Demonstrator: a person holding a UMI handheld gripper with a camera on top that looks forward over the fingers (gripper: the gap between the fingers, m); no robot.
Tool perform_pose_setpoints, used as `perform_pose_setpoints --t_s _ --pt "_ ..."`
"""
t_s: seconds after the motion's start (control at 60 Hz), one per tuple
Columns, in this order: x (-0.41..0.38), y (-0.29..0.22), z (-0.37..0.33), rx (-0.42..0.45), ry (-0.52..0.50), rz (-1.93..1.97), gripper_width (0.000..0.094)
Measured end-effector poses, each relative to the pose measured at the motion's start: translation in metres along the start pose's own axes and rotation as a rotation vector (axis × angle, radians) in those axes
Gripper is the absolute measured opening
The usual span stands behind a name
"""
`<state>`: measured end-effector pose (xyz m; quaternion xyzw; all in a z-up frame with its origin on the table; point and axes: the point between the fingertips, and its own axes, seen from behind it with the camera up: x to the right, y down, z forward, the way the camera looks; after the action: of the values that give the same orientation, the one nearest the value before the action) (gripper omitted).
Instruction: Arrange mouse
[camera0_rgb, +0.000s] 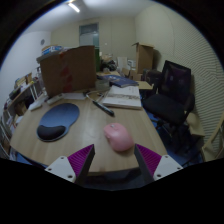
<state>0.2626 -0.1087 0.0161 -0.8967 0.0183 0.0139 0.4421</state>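
Note:
A pink mouse (118, 137) lies on the wooden table (85, 130), just ahead of my fingers and a little right of the midline between them. A dark blue mouse pad (58, 119) lies on the table to the left, well ahead of the left finger. My gripper (113, 158) is open, its magenta pads (80, 158) spread wide, and nothing is between them. The mouse's near edge sits at the level of the fingertips, apart from both.
A black pen (103, 107) and an open white book (122, 97) lie beyond the mouse. A cardboard box (68, 70) stands at the back of the table. A black office chair (172, 92) stands to the right of the table.

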Motion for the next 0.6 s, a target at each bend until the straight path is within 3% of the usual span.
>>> perform_pose_setpoints --t_s 0.15,0.167,0.183,0.417,0.433,0.5,0.6 --pt "0.028 0.0 0.05 -0.004 -0.002 -0.032 0.083" --pt "0.028 0.001 0.053 -0.008 -0.01 -0.039 0.0903" --pt "0.028 -0.008 0.056 0.026 -0.017 -0.04 0.0832" --pt "0.025 -0.035 0.093 0.072 -0.053 -0.062 0.0784" --pt "0.026 -0.035 0.095 0.074 -0.048 -0.059 0.0763" --pt "0.029 -0.038 0.1 0.084 -0.02 -0.034 0.0495" --pt "0.031 -0.037 0.1 0.067 0.008 -0.001 0.0443"
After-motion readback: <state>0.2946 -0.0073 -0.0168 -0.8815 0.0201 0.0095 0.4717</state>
